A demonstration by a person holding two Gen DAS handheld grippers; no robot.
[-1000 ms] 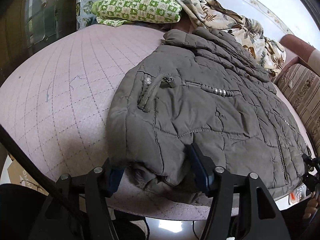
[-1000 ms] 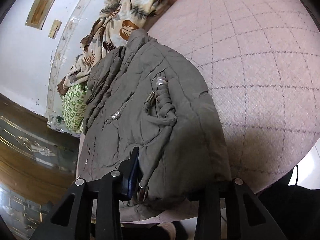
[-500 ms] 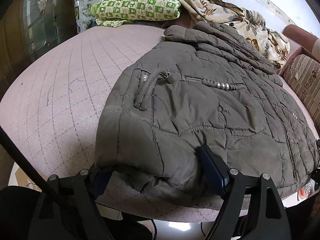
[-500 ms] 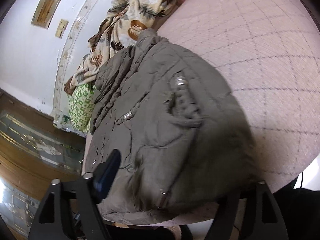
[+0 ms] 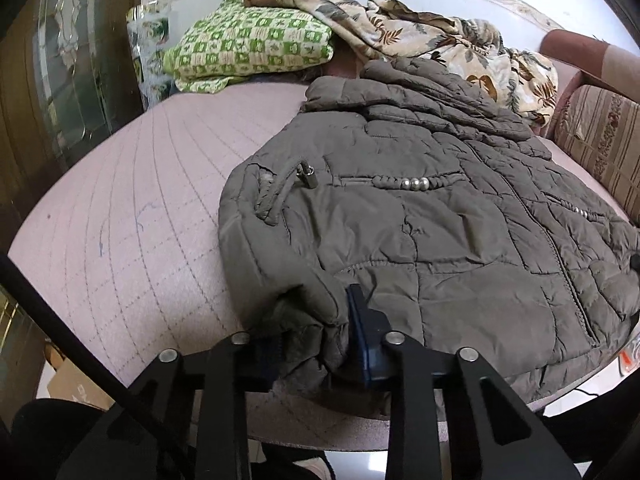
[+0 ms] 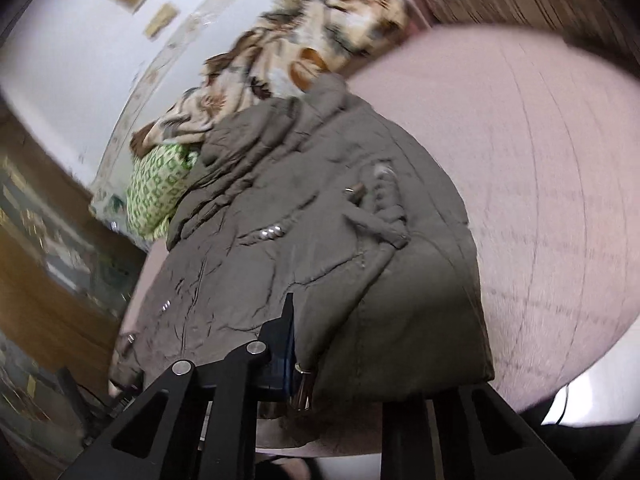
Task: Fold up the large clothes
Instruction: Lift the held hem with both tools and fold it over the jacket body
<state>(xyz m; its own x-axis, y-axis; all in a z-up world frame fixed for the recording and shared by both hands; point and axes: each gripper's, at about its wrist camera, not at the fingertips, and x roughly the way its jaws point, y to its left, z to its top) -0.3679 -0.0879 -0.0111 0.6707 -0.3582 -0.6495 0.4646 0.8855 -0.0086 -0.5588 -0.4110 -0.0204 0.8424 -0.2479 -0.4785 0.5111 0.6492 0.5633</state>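
Quilted cloth on stitched cloth, gripped by matt black plastic

The jacket [image 5: 420, 232] is matt, puffy olive-grey cloth with shiny metal beads [image 5: 415, 184] and a metal zip pull [image 5: 308, 174]; the bed [image 5: 132, 216] wears a dull pink, grid-stitched cover; the left gripper [image 5: 316, 344] and right gripper [image 6: 340, 364] look like smooth black plastic with silvery bolts; the green pillow [image 5: 248, 56] is printed cloth

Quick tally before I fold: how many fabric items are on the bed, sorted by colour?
Grey-brown: 1, the quilted jacket, its near hem pinched in the left tongs.
Green check: 1, the folded cloth.
Cream leaf-print: 1, the crumpled blanket.
Total: 3, all on the pink bed cover.
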